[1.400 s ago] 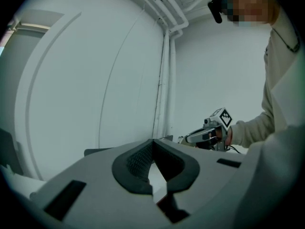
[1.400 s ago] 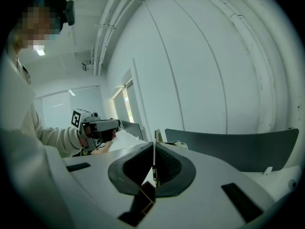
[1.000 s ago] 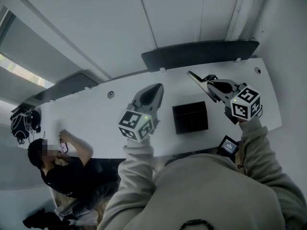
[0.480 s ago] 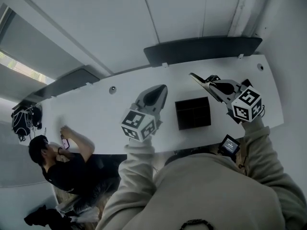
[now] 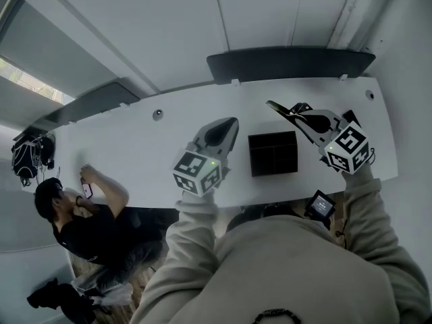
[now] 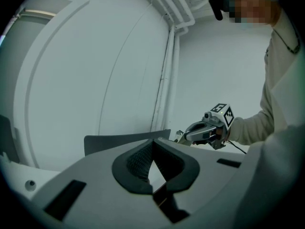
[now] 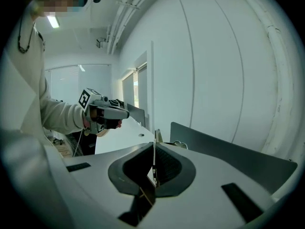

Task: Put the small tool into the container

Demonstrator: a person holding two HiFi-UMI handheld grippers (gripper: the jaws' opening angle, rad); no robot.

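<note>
Right gripper (image 5: 293, 112): jaws clenched on small thin tool (image 7: 154, 157), held above white table (image 5: 135, 150), just right of black divided container (image 5: 273, 153); left gripper (image 5: 229, 125): jaws closed together, empty, left of container.

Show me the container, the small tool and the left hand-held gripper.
container (image 5: 273, 152): head view, middle dividers.
small tool (image 7: 154, 162): right gripper view, thin edge between the jaws.
left hand-held gripper (image 5: 233, 123): head view, at its fingertips.
</note>
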